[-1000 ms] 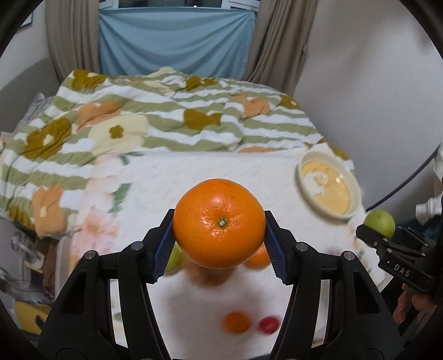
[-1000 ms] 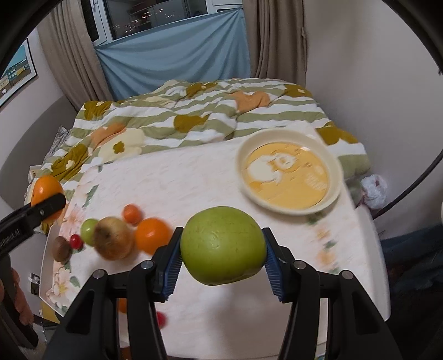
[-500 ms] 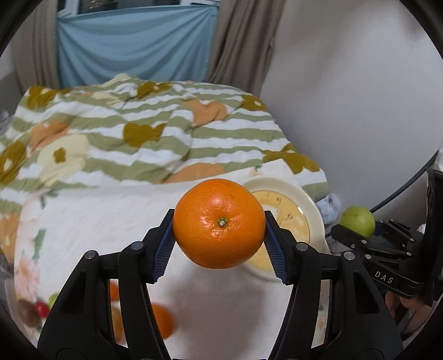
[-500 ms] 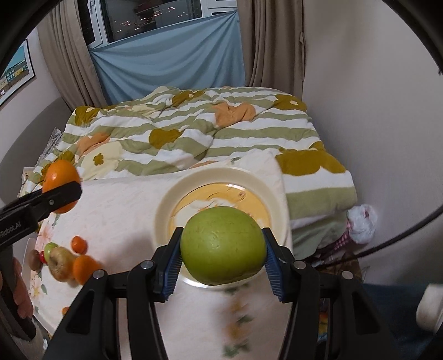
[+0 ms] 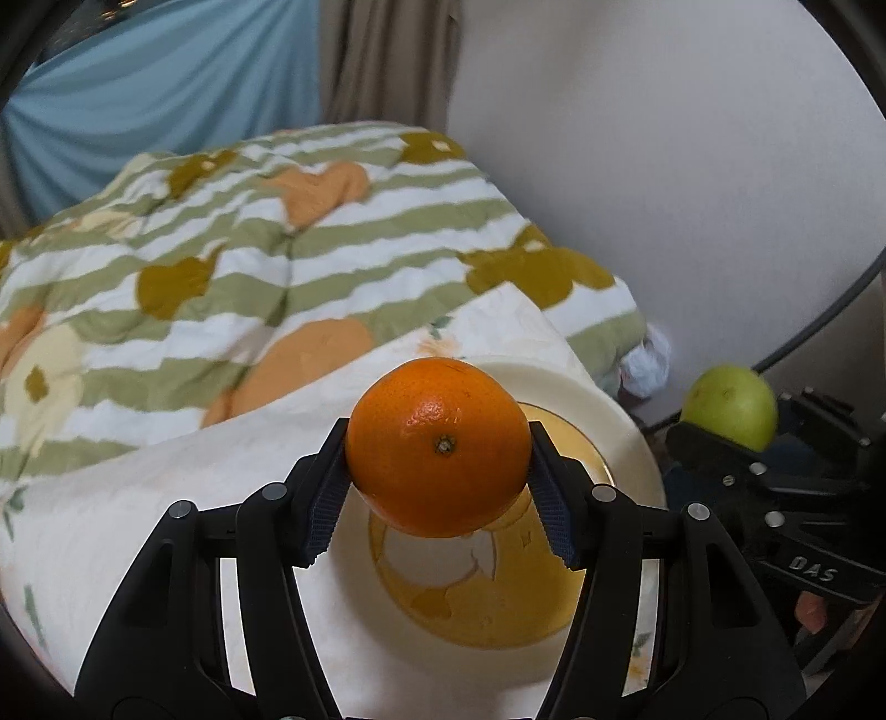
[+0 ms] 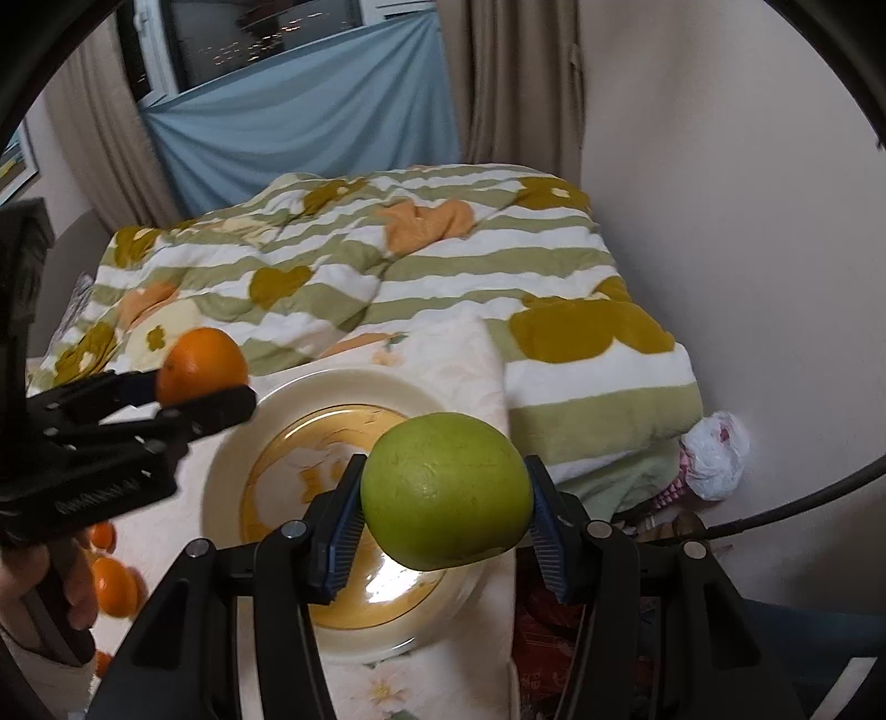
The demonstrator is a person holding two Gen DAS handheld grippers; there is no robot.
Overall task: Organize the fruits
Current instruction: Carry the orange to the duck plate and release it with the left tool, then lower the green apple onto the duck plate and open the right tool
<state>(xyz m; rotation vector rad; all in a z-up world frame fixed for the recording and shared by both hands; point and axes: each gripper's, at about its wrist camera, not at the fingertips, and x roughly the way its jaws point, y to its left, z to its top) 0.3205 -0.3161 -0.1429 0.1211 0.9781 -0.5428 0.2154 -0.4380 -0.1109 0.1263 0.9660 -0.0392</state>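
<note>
Plate (image 6: 232, 459) at cloth (image 6: 443, 354) edge; both grippers hold fruit above

The black two-finger left gripper (image 5: 437, 493) tilts steeply downward, its blue-padded fingers (image 5: 326, 498) clamped on a round orange fruit (image 5: 437, 446). Beside it, the black right gripper (image 6: 446, 523) tilts likewise, its fingers (image 6: 340, 531) pressed against a round green fruit (image 6: 446, 490). A hand (image 6: 41, 576) grips the left handle.

Dim warm indoor light, dark window (image 6: 266, 39) behind. Heavy fisheye bending and black vignette at edges; striped quilt (image 5: 232, 266) motion-blurred, orange (image 5: 437, 446) sharp. Glare on plate (image 6: 387, 587).
</note>
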